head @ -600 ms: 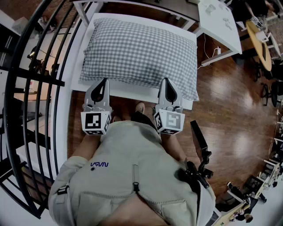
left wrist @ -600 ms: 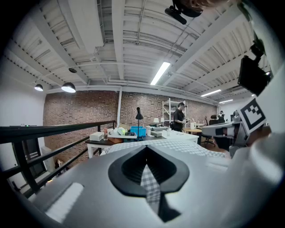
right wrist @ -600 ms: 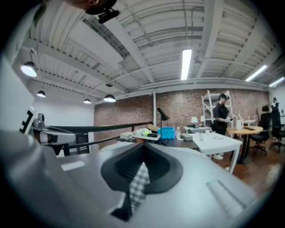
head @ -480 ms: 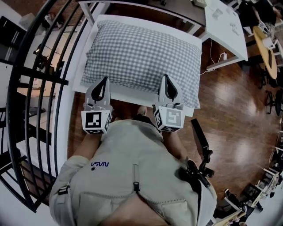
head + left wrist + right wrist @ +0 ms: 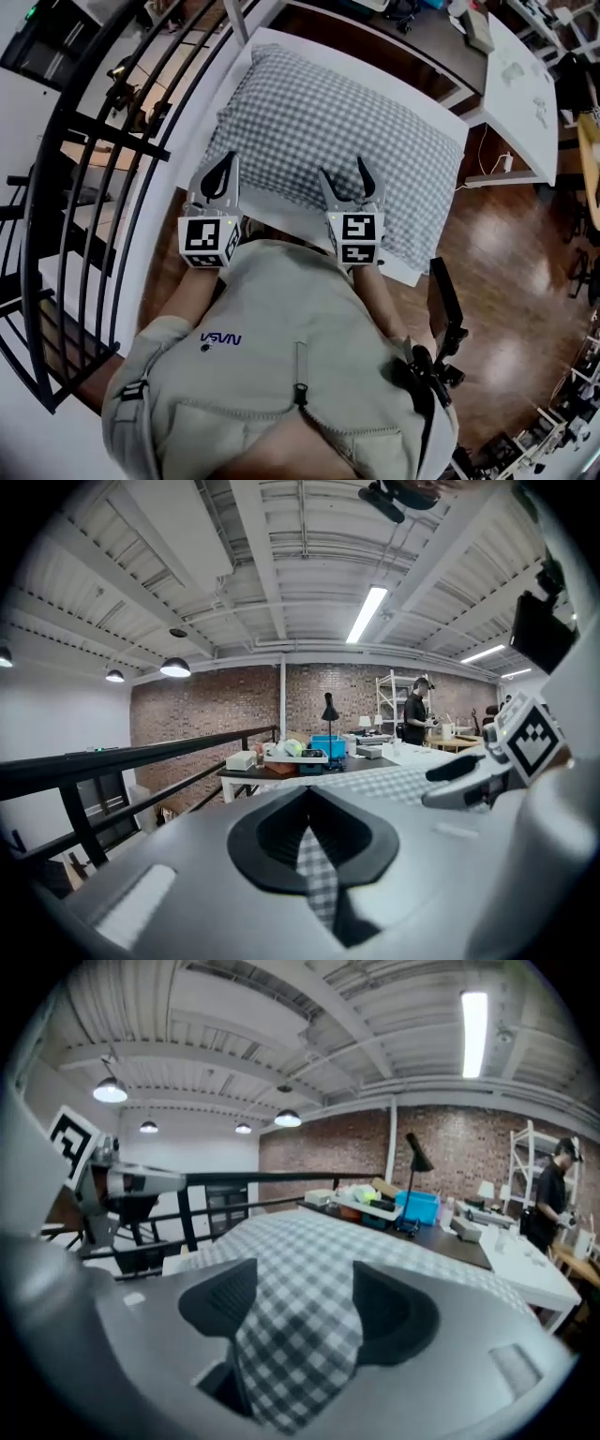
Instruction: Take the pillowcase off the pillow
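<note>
**Loft workshop: grippers reach pillow's near edge**

White table (image 5: 277, 208) beside a black railing (image 5: 103, 141) carries the pillow (image 5: 347, 131), lying flat in its grey-checked pillowcase (image 5: 309, 1269). A person's left gripper (image 5: 225, 167) sits at the pillow's near-left edge, jaws closed, a sliver of check showing in the slit behind the tips. The right gripper (image 5: 344, 173) has its jaws spread wide over the near edge, with checked cloth between them, ungripped.

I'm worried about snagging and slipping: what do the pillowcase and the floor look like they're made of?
The pillowcase looks like woven cloth, perhaps cotton. It is matte, with grey-and-white checks and a soft, puffy surface. The floor looks like wood or wood-look planks with a glossy finish, shown by the brown board lines and bright reflections.
</note>
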Motion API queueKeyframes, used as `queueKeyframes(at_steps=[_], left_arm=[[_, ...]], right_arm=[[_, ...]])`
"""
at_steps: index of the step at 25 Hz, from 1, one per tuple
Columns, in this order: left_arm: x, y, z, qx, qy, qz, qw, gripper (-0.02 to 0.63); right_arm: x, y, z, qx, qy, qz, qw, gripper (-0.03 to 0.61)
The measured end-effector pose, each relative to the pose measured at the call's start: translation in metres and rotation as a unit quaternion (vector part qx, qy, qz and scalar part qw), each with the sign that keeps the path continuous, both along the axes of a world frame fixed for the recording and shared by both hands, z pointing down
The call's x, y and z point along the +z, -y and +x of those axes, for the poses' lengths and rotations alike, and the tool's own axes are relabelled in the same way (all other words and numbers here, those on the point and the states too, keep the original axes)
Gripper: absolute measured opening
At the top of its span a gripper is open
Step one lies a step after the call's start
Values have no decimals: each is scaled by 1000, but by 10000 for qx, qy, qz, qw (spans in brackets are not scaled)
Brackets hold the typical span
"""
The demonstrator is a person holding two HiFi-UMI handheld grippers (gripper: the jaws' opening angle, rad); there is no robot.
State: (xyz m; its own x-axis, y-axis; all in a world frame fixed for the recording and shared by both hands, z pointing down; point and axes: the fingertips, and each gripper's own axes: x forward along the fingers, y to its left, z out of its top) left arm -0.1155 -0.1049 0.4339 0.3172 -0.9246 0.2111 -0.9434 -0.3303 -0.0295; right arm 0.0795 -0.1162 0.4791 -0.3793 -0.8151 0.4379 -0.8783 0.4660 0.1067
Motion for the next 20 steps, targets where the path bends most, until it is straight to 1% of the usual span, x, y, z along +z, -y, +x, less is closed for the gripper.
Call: queueKeyframes(at_steps=[1,2,3,4,5,6,8,9,11,12,14,16,18,19,20], left_arm=[[0,9,-9,-3,-1,-16,10000,6],[0,17,-17,8,5,-23,10000,6],[1,25,-24,24,15,-22,10000,6],[1,33,-29,44,21,-18,10000,6],[1,41,-34,69,23,-9,10000,6],[1,48,-37,102,20,4,9999,6],[2,58,-39,174,-10,7,9998,6],[4,62,-39,206,-32,-17,9998,6],[11,67,-40,242,-62,-110,9996,6],[16,69,-41,239,-67,-160,9996,6],[30,70,-44,220,-50,-296,9993,6],[50,66,-48,218,6,-534,9983,6],[78,57,-48,292,26,-924,9953,6],[94,52,-46,377,7,-1168,9924,6],[110,46,-42,495,-32,-1418,9887,6]], right_arm=[[18,-1,-8,-105,-308,-289,9991,326],[36,-2,-14,-208,-674,-541,9960,327],[54,-3,-18,-291,-1056,-710,9914,328],[68,-3,-18,-327,-1396,-784,9865,328],[77,-2,-17,-306,-1657,-784,9826,300],[81,0,-13,-235,-1832,-734,9800,247],[73,5,1,13,-2058,-546,9771,147],[66,8,12,174,-2174,-435,9750,108],[53,15,36,510,-2426,-260,9684,57],[48,20,49,664,-2546,-213,9645,46],[44,27,74,942,-2767,-187,9561,44],[43,31,98,1226,-2933,-235,9478,43],[46,32,119,1457,-2962,-408,9431,43],[47,32,125,1502,-2912,-532,9433,44],[49,32,128,1489,-2824,-654,9454,60]])
